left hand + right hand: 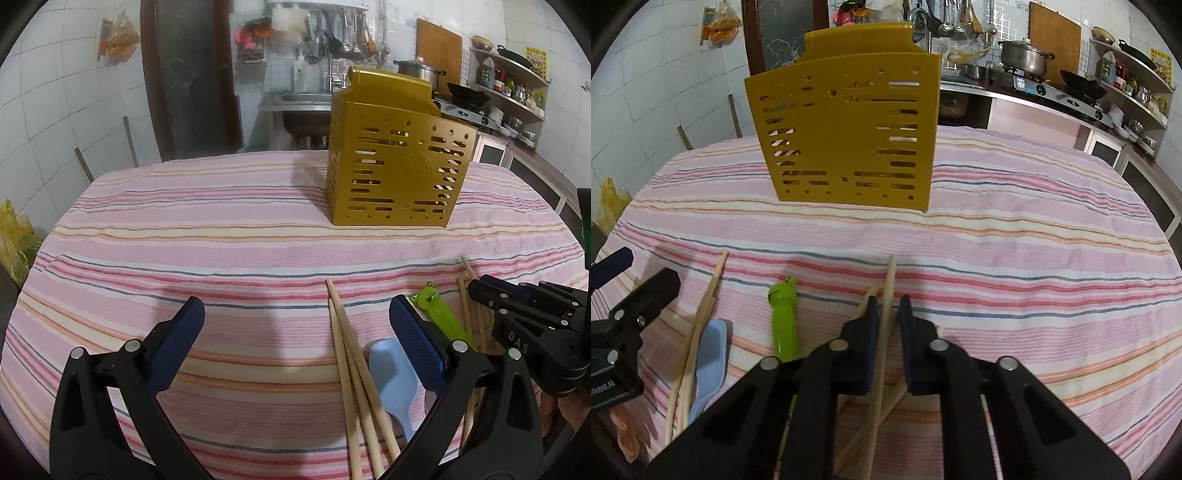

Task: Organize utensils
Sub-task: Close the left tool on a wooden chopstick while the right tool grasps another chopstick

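- Two grippers work over a pink striped tablecloth (221, 236), with a gold slotted utensil holder (399, 162) standing upright on it as the landmark.
- Right gripper (888, 306): its blue pads (868, 343) are drawn in almost together and clamp one wooden chopstick (886, 295), whose tip runs out past them toward the utensil holder.
- More loose chopsticks (886, 406) lie crossed under that gripper on the cloth, on the near side of the utensil holder and well apart from it.
- Left gripper (297, 314): its fingers (177, 339) stand spread wide and grasp nothing.
- Between those spread fingers, close to the right-hand one, lies a bundle of chopsticks (351, 354) pointing roughly toward the utensil holder, with a light blue spoon (391, 376) just beside them.
- I cannot tell whether the right-hand finger touches the spoon; its pad overlaps the spoon in the left wrist view.
- One green frog-headed utensil (785, 321) lies flat between the two grippers, its frog end turned toward the utensil holder.
- No utensils can be made out inside the utensil holder through its slots; all the ones in view lie on the cloth in front of it.
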Available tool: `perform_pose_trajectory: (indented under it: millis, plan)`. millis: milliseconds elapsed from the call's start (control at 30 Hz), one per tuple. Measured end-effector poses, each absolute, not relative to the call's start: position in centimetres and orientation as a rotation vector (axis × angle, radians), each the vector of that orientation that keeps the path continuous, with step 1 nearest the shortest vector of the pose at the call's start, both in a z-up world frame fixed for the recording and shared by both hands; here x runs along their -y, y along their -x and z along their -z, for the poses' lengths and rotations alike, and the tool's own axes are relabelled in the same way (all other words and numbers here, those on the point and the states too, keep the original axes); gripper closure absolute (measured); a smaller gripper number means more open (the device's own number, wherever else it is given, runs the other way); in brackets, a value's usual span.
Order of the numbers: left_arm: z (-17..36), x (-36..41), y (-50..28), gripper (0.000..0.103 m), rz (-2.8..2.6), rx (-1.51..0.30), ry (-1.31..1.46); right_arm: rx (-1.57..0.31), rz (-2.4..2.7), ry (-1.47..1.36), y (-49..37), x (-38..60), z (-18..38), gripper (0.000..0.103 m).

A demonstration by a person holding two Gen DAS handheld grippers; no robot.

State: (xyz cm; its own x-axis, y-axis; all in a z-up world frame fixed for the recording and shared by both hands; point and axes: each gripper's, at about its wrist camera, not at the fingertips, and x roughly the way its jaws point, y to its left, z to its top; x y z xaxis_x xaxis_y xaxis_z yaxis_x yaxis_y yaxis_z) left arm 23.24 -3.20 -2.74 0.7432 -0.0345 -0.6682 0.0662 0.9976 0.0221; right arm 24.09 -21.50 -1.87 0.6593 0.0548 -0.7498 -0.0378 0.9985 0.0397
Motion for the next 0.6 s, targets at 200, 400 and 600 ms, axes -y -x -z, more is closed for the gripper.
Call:
perform_pose_trajectory:
  millis: [200,400,600]
  plan:
    - [3.4,3.2,-24.0,0.021,0.063,-0.777,-0.032,-0.825,-0.011,-0.047,-23.7,23.0,1.6,0.094]
    - [4.0,3.9,-24.9,0.029,0.077,-0.806,-0.038,-0.816,0.029,-0.068,-23.5,24.6,1.5,0.094]
    - [5.7,5.3,-26.4,0.054,0.110,-0.904,-0.058,-0.825,0.027,-0.098,-23.7,25.5,1.8,0.094]
